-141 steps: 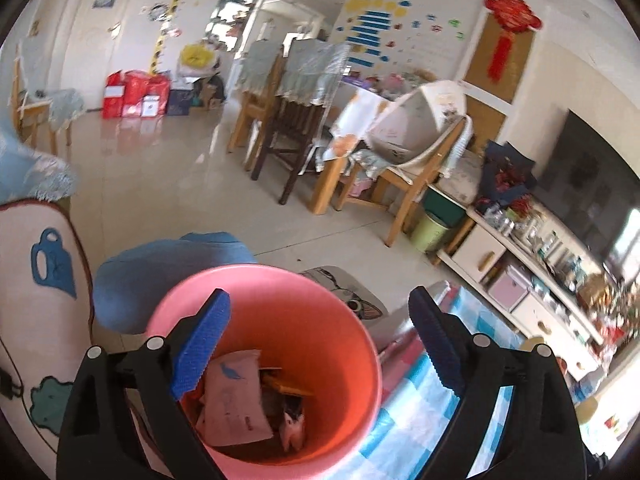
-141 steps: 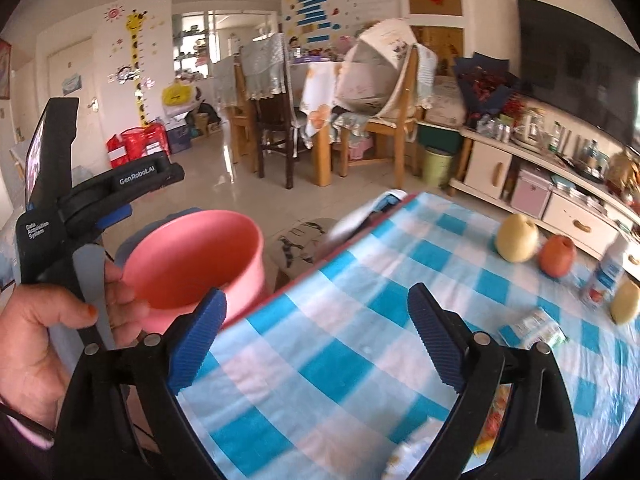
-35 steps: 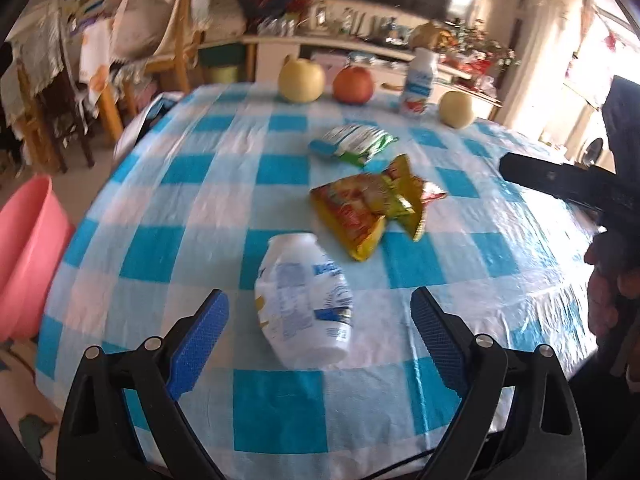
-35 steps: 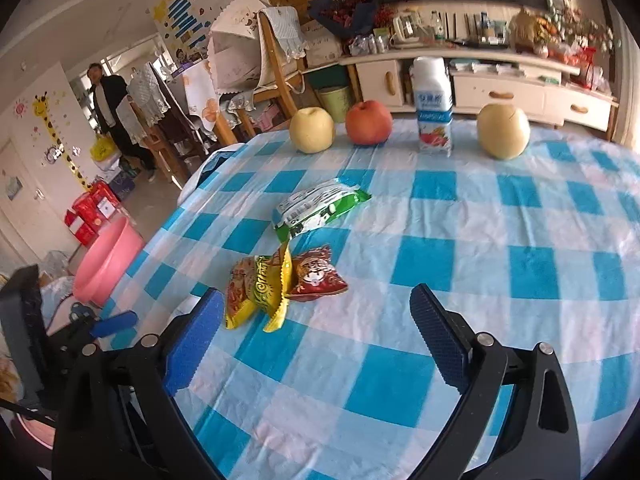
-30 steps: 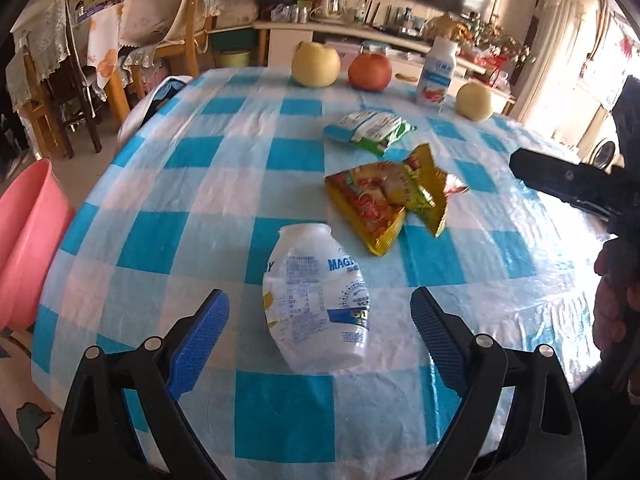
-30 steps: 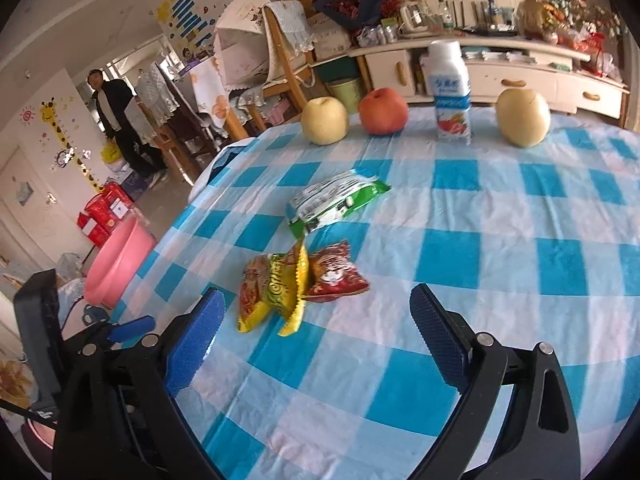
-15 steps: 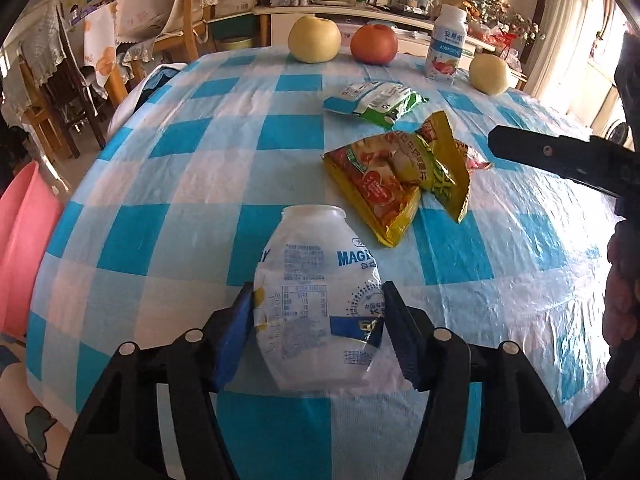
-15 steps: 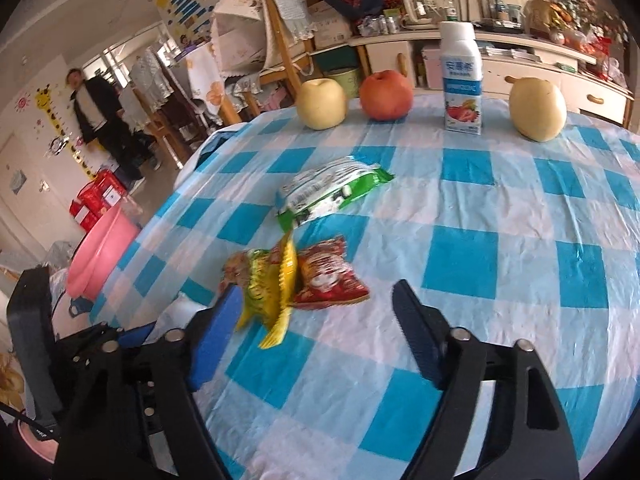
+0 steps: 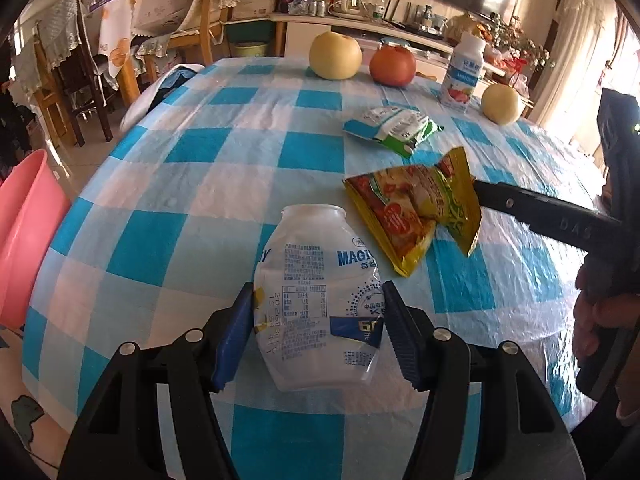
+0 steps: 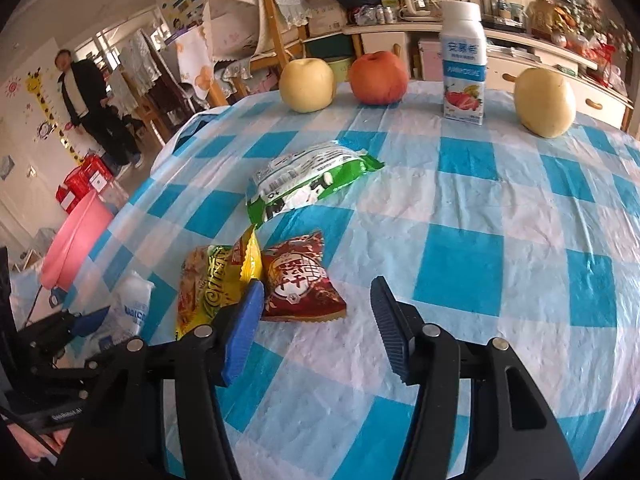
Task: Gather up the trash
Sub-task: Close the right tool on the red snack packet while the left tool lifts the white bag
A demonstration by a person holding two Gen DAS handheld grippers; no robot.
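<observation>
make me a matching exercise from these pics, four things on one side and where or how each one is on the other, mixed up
Things:
1. crushed white bottle
2. pink bucket
3. yogurt bottle
4. red snack packet

States:
A. upright between the red apple and a pear
B. off the table edge
C. between the left gripper's pads
D. flat, ahead of the right gripper

Pairs: 1-C, 2-B, 3-A, 4-D

Fruit and a drink on checked cloth
Two pears point(image 10: 306, 85) point(image 10: 544, 102), an apple point(image 10: 378, 77) and an upright yogurt bottle point(image 10: 463, 63) line the blue-checked tablecloth's point(image 10: 500, 248) far edge.
</observation>
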